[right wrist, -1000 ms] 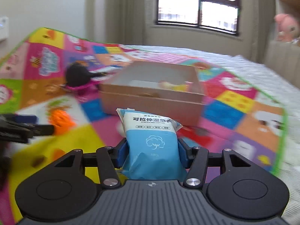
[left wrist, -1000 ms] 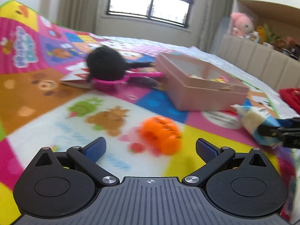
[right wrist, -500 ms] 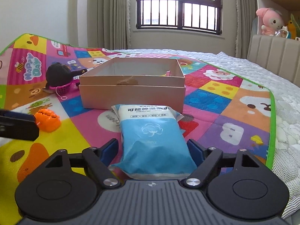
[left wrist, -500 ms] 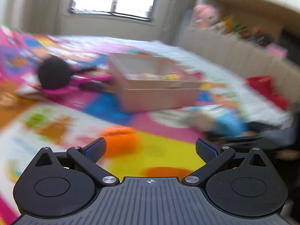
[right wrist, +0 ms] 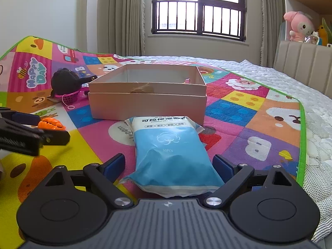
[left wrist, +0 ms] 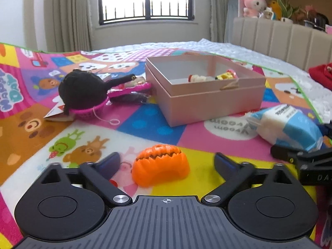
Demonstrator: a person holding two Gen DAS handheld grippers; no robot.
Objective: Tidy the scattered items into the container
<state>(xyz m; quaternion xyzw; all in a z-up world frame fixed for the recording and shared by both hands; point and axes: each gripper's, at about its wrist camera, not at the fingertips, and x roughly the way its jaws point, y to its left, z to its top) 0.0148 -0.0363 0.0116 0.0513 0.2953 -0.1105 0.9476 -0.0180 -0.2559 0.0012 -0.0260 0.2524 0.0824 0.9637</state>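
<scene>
The left gripper (left wrist: 167,161) is angling down toward the play mat (left wrist: 145,124), low over it, with its jaws closing. An orange pumpkin toy (left wrist: 160,165) is lying between the blue pads, and neither pad is touching it. In the right wrist view this gripper is reaching in from the left edge, partly cut off, beside the same toy.

The right gripper (right wrist: 168,164) is also tilting down and pointing toward the pink box (right wrist: 147,103). Its jaws are opening, and the blue pack of wet wipes (right wrist: 170,151) is lying on the mat between them, with gaps showing on both sides.

No hand or sleeve is showing in either view. In the left wrist view only a dark part of the right gripper is poking in at the right edge, and the wipes pack is partly covered by it. The box's near wall is hiding most of its floor; two small toys (left wrist: 211,76) inside are too small to make out.

The pumpkin toy is bright orange, ribbed, with a jagged dark mouth, sitting on a yellow patch of the mat, near the box but apart from it. The wipes pack is blue with a white printed top, sitting just in front of the box. A black plush (left wrist: 81,89) is resting in a pink basket (left wrist: 88,111) to the left of the box.
</scene>
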